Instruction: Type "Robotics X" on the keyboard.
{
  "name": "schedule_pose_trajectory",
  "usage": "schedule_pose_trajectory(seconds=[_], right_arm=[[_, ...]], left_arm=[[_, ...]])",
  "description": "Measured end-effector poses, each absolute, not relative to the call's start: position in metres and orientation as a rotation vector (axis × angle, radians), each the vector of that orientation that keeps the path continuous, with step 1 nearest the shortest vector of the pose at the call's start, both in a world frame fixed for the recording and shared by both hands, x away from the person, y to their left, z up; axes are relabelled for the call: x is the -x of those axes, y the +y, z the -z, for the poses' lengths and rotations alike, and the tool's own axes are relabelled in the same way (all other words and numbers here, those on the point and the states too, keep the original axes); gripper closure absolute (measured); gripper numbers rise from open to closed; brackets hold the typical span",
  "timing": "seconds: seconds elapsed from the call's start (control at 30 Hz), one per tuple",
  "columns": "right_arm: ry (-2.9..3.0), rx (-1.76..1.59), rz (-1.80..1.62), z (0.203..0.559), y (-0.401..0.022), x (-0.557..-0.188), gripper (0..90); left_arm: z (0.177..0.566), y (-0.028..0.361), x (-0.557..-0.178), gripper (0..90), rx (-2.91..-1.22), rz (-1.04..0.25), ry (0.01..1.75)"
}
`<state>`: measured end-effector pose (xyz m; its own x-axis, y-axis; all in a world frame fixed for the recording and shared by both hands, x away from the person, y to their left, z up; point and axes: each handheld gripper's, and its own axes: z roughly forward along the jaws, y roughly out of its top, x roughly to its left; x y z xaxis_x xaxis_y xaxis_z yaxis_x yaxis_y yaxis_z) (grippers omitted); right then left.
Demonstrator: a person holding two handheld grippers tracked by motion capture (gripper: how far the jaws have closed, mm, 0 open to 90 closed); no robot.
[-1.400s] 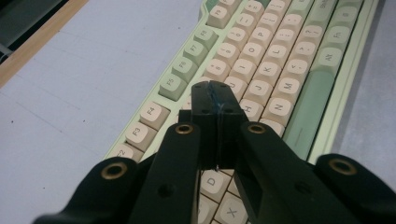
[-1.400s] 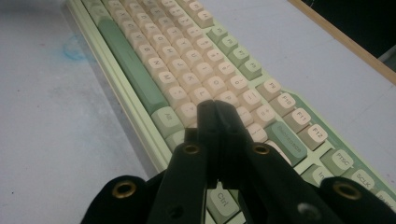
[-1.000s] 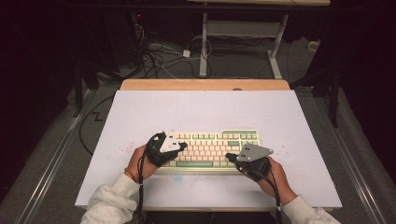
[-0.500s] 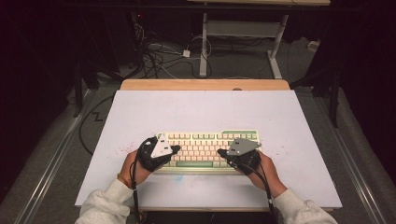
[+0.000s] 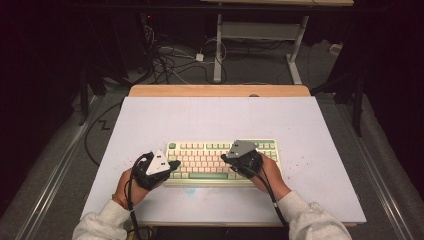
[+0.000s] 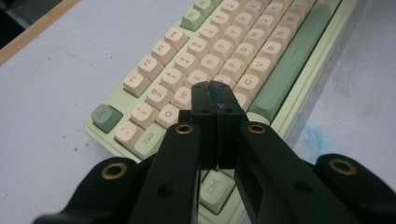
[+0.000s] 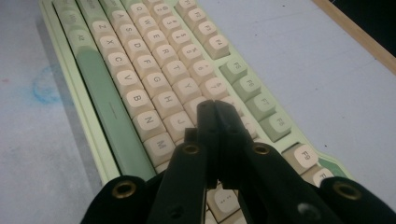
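Both grippers, my left gripper [image 5: 172,165] and right gripper [image 5: 225,157], hover over the keyboard [image 5: 200,161], jaws pressed together, holding nothing.

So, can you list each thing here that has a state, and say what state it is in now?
Keyboard: flat on the table, no cable visible.
Left gripper: jaws shut, holding nothing, tips over the left letter keys.
Right gripper: jaws shut, holding nothing, tips over the right-hand letter keys.
Table: white top, with small red specks and a faint blue smudge near the keyboard.
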<state>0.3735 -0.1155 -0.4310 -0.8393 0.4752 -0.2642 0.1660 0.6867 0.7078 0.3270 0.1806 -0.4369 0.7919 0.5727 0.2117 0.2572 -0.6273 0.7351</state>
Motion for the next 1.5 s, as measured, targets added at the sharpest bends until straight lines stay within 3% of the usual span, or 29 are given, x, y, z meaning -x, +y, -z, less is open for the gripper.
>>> schedule_pose_trajectory(seconds=[0.1, 0.13, 0.37, 1.0, 1.5], right_arm=[[2.47, -0.506, -0.968, 0.433, -0.112, -0.378, 90.0], [2.473, -0.501, -0.959, 0.434, -0.111, -0.379, 90.0], [2.486, -0.509, -0.917, 0.44, -0.105, -0.385, 90.0], [2.532, -0.518, -0.849, 0.449, -0.096, -0.394, 90.0], [2.453, -0.516, -0.961, 0.432, -0.107, -0.379, 90.0]], left_arm=[[0.438, 0.187, -0.324, 87.4, -2.247, -0.559, 0.627], [0.438, 0.188, -0.322, 82.3, -2.25, -0.557, 0.63], [0.439, 0.195, -0.32, 88.0, -2.247, -0.563, 0.646], [0.442, 0.192, -0.321, 88.0, -2.272, -0.554, 0.633], [0.443, 0.191, -0.321, 87.9, -2.273, -0.558, 0.636]])
